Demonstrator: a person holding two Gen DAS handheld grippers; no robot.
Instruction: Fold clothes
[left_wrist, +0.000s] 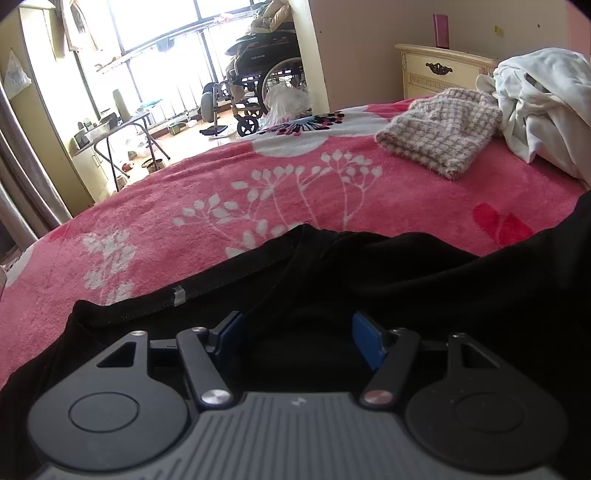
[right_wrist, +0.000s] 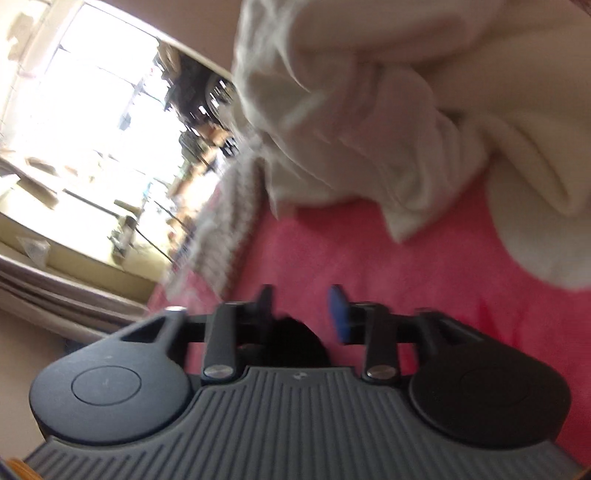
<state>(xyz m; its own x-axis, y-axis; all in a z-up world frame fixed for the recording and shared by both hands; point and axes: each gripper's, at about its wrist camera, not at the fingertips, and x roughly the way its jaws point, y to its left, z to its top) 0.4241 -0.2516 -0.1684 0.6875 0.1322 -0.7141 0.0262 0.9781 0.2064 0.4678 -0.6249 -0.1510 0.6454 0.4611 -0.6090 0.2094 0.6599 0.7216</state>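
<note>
Left gripper (left_wrist: 299, 341): we see jaws apart, one black garment (left_wrist: 369, 280) beneath and ahead. Right gripper (right_wrist: 303, 314): jaws apart; one white garment (right_wrist: 369, 122) ahead; one folded checked garment (left_wrist: 439, 129).

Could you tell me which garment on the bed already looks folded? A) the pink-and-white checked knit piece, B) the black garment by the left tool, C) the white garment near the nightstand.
A: in the left wrist view the checked knit piece lies as a neat flat stack on the pink blanket, while the black garment is spread out and the white garment is a crumpled heap.
</note>
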